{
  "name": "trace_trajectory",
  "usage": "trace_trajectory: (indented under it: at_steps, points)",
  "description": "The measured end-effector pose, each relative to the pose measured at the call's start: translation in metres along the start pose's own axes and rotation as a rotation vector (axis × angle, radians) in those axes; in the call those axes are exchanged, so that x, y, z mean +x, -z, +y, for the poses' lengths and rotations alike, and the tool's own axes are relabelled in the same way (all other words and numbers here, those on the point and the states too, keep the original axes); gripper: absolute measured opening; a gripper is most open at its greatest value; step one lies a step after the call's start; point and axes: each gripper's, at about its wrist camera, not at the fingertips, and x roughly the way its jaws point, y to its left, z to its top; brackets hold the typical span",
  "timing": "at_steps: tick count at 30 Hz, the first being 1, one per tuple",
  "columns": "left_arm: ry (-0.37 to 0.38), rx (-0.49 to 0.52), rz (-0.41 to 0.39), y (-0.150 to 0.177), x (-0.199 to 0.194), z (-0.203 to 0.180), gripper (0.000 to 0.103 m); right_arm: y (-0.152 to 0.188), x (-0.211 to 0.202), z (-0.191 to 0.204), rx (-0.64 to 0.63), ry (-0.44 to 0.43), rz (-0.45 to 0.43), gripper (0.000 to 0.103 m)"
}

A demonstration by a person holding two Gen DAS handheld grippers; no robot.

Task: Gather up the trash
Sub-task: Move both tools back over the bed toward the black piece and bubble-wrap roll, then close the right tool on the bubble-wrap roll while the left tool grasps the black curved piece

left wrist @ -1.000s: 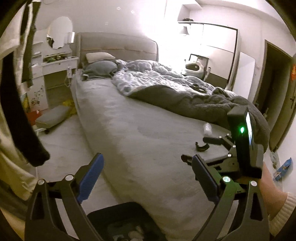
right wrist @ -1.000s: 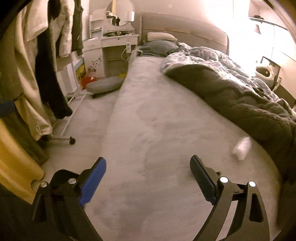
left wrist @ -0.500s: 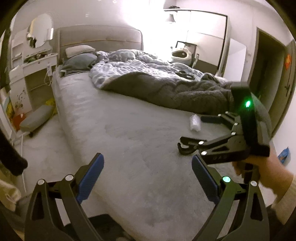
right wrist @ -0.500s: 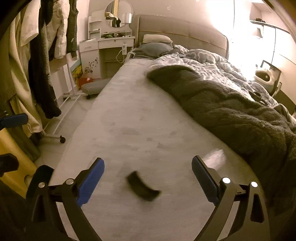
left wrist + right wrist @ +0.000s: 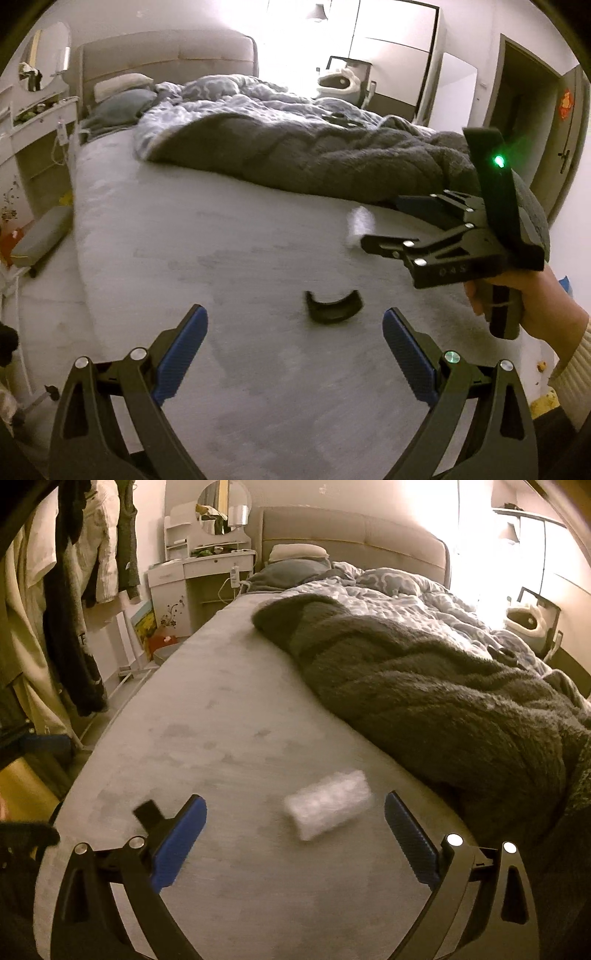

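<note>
1. The right gripper (image 5: pixel 293 834) is lining up on a white crumpled wrapper (image 5: pixel 328 803) lying on the bed (image 5: pixel 229 716); its jaws are standing wide apart, and the wrapper is sitting between the two blue pads, just ahead of them and not yet touched.
2. The left gripper (image 5: pixel 293 350) is holding its jaws wide apart too, empty, with a black curved scrap (image 5: pixel 332 305) lying on the bed just ahead of the gap, nearer the right pad.
3. Beyond the right jaws, a dark fleece blanket (image 5: pixel 443 686) is bunching close to the wrapper.
4. Judging from this, the approach step is in hand: next the right jaws need lowering around the wrapper and closing gently, keeping clear of the blanket.
</note>
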Motion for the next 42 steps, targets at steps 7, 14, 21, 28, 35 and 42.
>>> trace_trajectory:
  at_steps: [7, 14, 21, 28, 35, 42]
  points:
    - [-0.011, -0.025, 0.06, 0.0, 0.037, -0.02, 0.097, 0.002, 0.016, -0.018, -0.001, -0.056, 0.012, 0.099]
    - [-0.039, -0.053, 0.089, -0.002, 0.06, -0.024, 0.096, 0.002, 0.033, -0.028, -0.01, -0.074, 0.039, 0.099]
    - [-0.052, -0.077, 0.109, -0.003, 0.077, -0.024, 0.086, 0.006, 0.043, -0.034, 0.009, -0.095, 0.072, 0.099]
    - [-0.064, -0.104, 0.112, -0.004, 0.082, -0.019, 0.052, 0.005, 0.05, -0.035, 0.005, -0.11, 0.097, 0.099]
    - [-0.057, -0.105, 0.106, -0.003, 0.075, -0.014, 0.049, 0.003, 0.059, -0.028, -0.024, -0.111, 0.131, 0.09]
    - [-0.058, -0.095, 0.072, -0.003, 0.052, -0.005, 0.049, -0.004, 0.054, -0.013, -0.061, -0.076, 0.14, 0.064]
